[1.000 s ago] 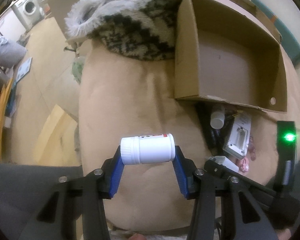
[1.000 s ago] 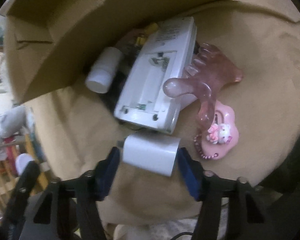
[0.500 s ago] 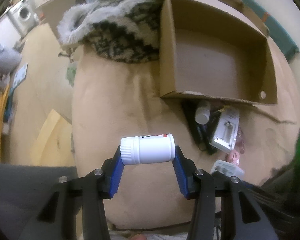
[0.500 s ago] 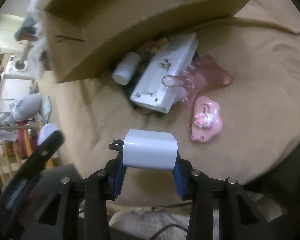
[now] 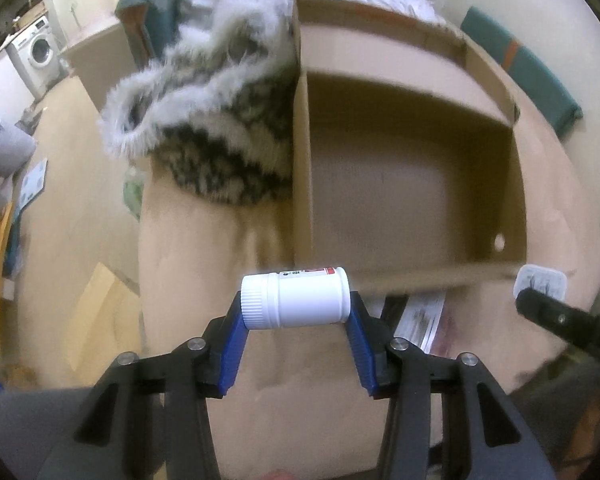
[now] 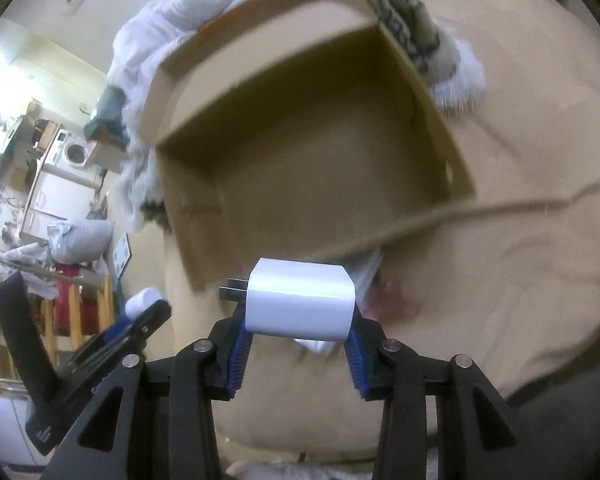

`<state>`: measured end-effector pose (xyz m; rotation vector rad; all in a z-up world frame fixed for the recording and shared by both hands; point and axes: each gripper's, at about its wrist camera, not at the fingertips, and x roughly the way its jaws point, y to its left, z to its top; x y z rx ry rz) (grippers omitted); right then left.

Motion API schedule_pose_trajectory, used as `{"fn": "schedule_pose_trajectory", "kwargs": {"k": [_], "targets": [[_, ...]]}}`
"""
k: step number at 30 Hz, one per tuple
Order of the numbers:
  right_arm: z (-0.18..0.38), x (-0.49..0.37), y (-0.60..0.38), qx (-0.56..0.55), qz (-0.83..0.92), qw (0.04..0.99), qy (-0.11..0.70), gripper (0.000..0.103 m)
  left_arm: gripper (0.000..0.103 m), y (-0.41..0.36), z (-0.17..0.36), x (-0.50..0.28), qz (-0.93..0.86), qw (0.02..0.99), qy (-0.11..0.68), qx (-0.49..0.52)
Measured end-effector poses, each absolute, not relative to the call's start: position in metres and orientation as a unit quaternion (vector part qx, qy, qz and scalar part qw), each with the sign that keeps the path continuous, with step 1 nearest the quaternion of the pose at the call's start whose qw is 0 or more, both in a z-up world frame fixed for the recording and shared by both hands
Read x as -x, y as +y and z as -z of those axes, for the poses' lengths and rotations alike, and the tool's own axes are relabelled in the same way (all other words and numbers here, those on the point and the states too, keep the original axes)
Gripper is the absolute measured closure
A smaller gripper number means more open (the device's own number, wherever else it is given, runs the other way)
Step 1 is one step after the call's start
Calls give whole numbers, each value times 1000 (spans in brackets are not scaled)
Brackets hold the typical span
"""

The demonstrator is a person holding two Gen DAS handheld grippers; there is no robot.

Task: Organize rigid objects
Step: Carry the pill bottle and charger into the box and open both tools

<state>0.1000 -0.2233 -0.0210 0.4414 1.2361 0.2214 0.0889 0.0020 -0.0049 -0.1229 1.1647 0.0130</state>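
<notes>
Two grips: left gripper (image 5: pixel 296 322) fingers pinch white plastic screw-cap bottle (image 5: pixel 294 298) sideways — right gripper (image 6: pixel 298 338) fingers pinch white plug-in charger cube (image 6: pixel 300 306), both near open cardboard box (image 6: pixel 428 100).

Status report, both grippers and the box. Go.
Left gripper shut on white bottle. Right gripper shut on white charger. Cardboard box ahead, open, nothing visible inside. Nothing blocking its opening.
</notes>
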Motion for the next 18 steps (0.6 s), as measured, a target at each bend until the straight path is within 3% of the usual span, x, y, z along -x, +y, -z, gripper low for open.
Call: {"fn": "schedule_pose_trajectory", "kwargs": {"k": [8,18], "targets": [[28,-171,-238,-171,-111,785,584,59,60,-35,-2,-143,-1,839,543,37],[86,-208,-216,-148,-123,754,628,59,60,-74,57,-177,26,821,570,-12]]}}
